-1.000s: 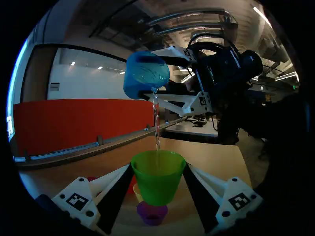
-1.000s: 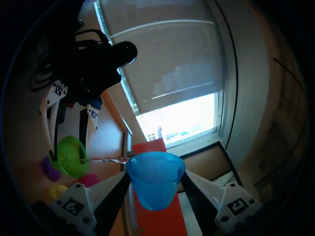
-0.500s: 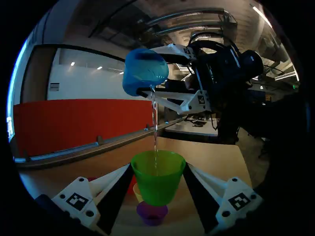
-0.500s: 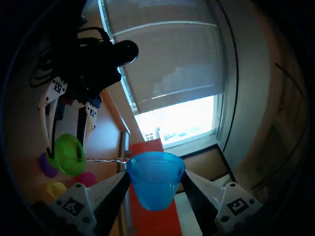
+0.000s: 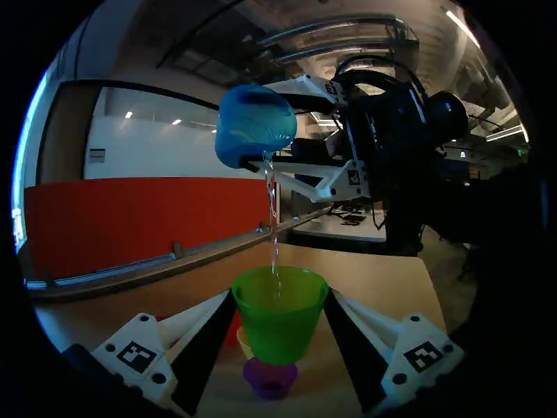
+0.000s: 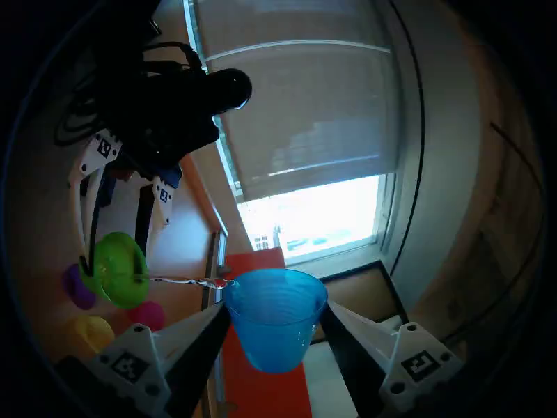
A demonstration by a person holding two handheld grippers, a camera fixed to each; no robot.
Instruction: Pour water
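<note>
Pouring one water stream, right hand-held gripper clamping one blue cup, left hand-held gripper clamping one green cup

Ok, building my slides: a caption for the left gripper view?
Right gripper tips a blue cup, water streaming into the green cup in the left gripper.

Wooden table, red partition, bright window under lowered blind, ceiling strip lights

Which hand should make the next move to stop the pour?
Right. The right hand-held gripper holds the tipped blue cup streaming water; tilting it back would likely stop it. The left hand-held gripper only holds the green cup underneath.
</note>
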